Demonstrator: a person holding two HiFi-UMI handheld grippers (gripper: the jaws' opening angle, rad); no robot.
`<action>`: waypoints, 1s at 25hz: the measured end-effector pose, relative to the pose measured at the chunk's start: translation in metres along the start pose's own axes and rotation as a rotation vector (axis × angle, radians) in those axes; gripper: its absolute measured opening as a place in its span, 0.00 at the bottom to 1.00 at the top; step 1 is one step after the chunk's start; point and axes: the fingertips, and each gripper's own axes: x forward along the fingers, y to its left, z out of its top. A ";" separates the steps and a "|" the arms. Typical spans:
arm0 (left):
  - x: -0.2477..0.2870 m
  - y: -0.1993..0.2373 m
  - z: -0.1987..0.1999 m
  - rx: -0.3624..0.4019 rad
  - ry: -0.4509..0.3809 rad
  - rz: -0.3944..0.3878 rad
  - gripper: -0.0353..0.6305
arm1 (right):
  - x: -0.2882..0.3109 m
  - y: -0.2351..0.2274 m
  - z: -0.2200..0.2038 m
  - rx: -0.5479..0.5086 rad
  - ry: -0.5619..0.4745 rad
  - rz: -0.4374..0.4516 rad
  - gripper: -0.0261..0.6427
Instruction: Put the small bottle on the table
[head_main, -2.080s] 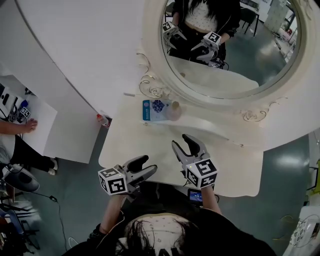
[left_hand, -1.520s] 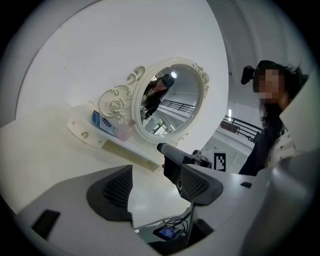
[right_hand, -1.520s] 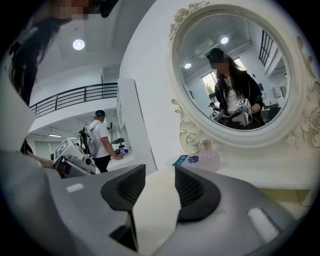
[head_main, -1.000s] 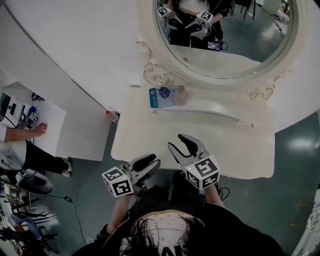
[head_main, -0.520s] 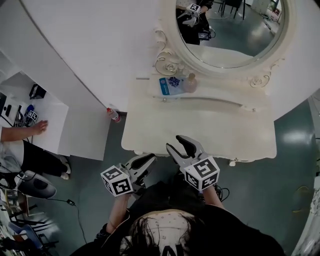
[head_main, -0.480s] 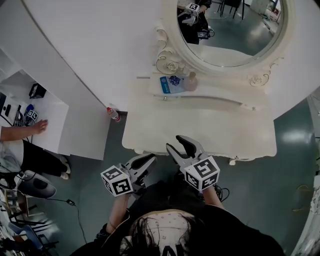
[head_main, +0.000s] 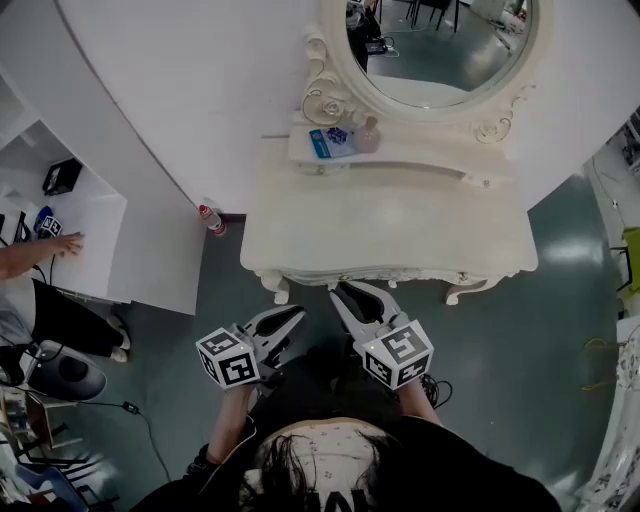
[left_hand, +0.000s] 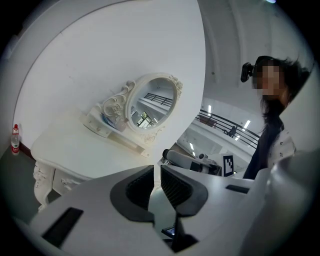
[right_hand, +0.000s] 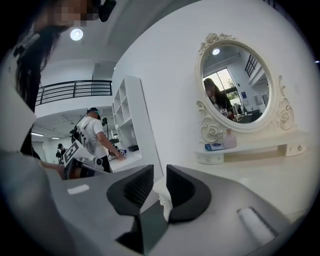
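The small pink bottle (head_main: 368, 135) stands on the raised shelf under the oval mirror (head_main: 440, 45), next to a blue box (head_main: 328, 142). In the right gripper view the small pink bottle (right_hand: 230, 139) is far off. Both grippers hang short of the white dressing table's (head_main: 390, 220) front edge, over the floor. My left gripper (head_main: 290, 318) is shut with nothing in it, and the left gripper view shows its pads (left_hand: 170, 186) nearly touching. My right gripper (head_main: 355, 293) is closing; a narrow gap remains and nothing is between its jaws.
A red-capped bottle (head_main: 209, 219) stands on the floor by the table's left corner. A white desk (head_main: 70, 230) at the left has a person's hand (head_main: 60, 245) on it. Carved legs (head_main: 275, 288) hold up the table front.
The table has drawn away; both grippers, once over its front edge, now hang over the floor before it. The left jaws have shut and the right jaws have narrowed.
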 end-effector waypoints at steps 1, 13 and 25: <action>0.001 -0.004 -0.002 0.000 0.006 -0.009 0.12 | -0.005 0.002 0.000 -0.002 0.000 -0.007 0.16; 0.019 -0.050 -0.033 0.000 0.003 -0.040 0.12 | -0.057 0.010 -0.006 -0.032 0.015 0.015 0.07; 0.026 -0.108 -0.084 -0.008 -0.047 -0.008 0.12 | -0.136 0.028 -0.027 -0.062 0.032 0.065 0.06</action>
